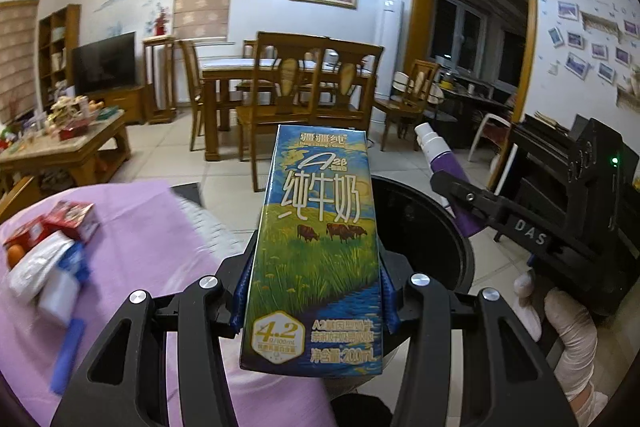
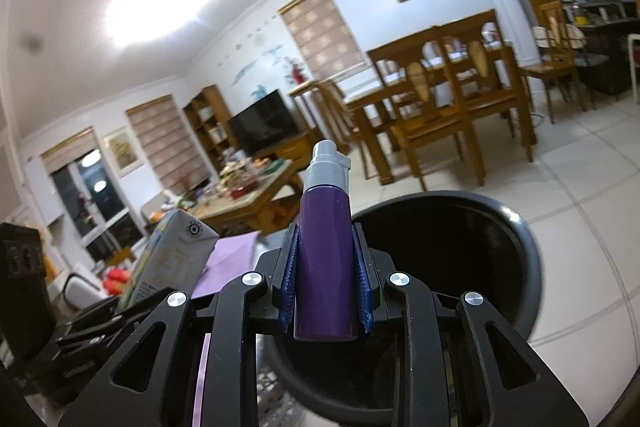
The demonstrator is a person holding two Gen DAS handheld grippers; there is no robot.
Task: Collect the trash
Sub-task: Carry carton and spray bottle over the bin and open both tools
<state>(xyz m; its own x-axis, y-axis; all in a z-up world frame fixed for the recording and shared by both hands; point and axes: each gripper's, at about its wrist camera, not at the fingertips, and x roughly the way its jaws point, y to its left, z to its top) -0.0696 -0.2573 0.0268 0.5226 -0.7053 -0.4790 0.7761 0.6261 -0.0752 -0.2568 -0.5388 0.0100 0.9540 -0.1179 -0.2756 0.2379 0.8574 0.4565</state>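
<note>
Left tongs (image 1: 316, 291) clamp a light, crushable blue-green milk carton (image 1: 316, 247) low on its sides; right tongs (image 2: 326, 291) pinch a stiff, slick purple spray bottle (image 2: 326, 259) mid-body — black round bin (image 2: 480, 247) at two o'clock.

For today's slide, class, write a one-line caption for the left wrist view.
Left gripper holds a milk carton upright above the black bin, beside the right gripper's purple spray bottle.

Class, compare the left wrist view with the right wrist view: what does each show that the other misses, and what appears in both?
Only the left wrist view shows the printed front of the milk carton, the leftover trash on the purple cloth, and a gloved hand.

Only the right wrist view shows the carton's grey top panel and the blue pads pressing the purple spray bottle.

Both show the carton in the left gripper, the bottle in the right gripper, and the black bin.
</note>
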